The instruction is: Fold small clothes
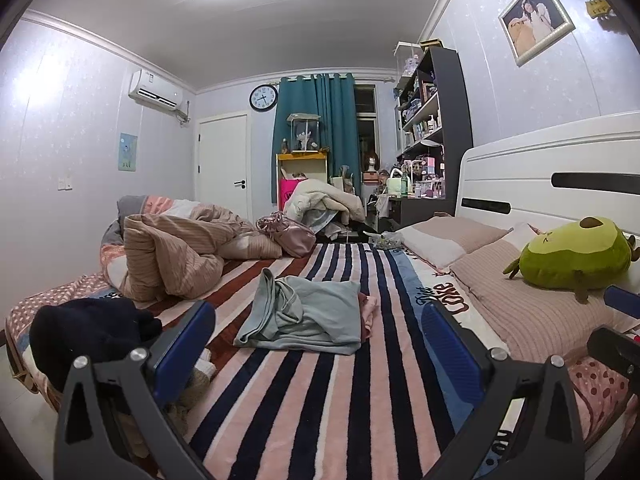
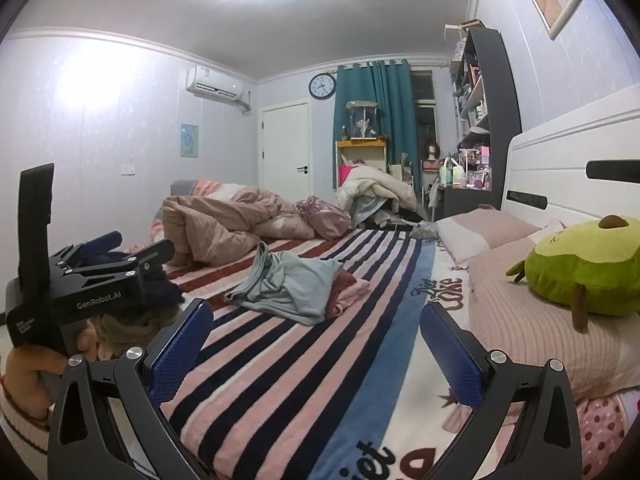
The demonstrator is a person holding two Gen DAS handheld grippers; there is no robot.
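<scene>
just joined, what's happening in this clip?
A person holds a claw in each hand over a bed with a striped blanket. Both the left claw and the right claw are open and hold nothing. A crumpled light blue garment lies mid-bed on top of a pink one, still unfolded. A dark garment sits near the left edge. In the right wrist view the left claw is beside that dark garment. Folding has not started.

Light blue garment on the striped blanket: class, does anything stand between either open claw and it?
Nothing visible does. Only bare striped blanket lies between the left claw, the right claw and the light blue garment.
</scene>
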